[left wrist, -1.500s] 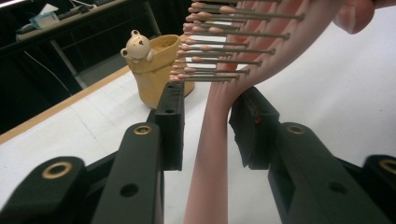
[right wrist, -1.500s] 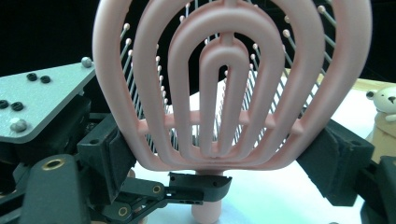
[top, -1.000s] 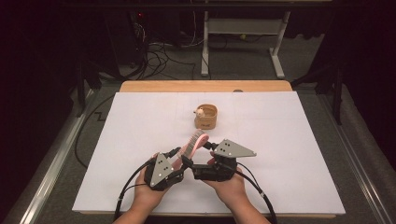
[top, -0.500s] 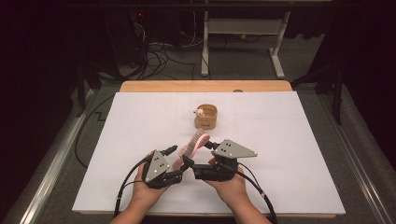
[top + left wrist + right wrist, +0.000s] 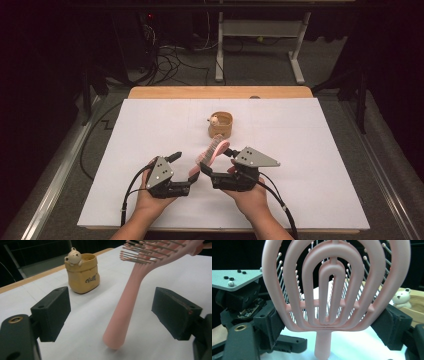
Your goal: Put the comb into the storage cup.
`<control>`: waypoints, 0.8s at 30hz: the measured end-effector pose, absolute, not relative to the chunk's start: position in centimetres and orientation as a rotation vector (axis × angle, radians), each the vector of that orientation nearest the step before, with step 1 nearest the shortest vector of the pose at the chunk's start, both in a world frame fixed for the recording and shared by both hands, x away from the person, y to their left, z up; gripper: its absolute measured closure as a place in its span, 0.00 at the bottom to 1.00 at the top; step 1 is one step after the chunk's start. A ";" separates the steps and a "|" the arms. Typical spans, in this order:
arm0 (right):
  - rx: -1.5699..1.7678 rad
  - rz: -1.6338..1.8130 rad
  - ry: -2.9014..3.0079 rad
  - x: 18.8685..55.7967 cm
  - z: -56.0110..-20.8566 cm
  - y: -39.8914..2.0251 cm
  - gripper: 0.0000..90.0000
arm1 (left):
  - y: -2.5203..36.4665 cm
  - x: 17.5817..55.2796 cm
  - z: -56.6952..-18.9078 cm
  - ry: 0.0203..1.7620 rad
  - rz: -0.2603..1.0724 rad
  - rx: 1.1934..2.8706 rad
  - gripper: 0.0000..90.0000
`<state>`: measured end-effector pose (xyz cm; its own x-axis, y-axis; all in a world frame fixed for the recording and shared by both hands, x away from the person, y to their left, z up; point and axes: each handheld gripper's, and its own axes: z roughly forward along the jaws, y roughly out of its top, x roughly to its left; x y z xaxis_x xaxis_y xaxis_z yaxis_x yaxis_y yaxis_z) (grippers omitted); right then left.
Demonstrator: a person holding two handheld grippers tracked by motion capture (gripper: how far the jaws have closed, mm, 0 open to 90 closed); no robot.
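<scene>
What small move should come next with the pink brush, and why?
Probably draw the left gripper back: its jaws have just been opening and stand clear of the brush handle, while the right gripper pinches the brush head. Then carry it toward the bear pot.

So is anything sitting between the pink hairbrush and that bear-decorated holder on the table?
Nothing visible does. The pink hairbrush is gripped at its head by the right claw, and only bare white table lies between it and the bear holder. The left claw has just been opening around the handle without touching it.
</scene>
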<state>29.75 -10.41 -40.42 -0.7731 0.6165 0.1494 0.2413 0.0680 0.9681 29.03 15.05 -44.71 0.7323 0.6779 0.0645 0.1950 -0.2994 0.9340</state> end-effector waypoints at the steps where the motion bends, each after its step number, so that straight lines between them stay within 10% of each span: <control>1: 0.860 1.755 2.047 29.8 -40.4 -10.5 0.22 | 15.3 29.1 -44.7 0.685 0.562 1.845 0.17; 24: 0.883 1.689 2.024 30.0 -40.5 -12.7 0.22 | 18.8 30.5 -45.0 0.807 0.555 1.843 0.00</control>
<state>30.01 -12.67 -40.49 -0.7403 0.6622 0.1164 0.2330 0.0903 0.9683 30.45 18.83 -44.96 0.6710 0.7413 0.0140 0.2791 -0.2700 0.9215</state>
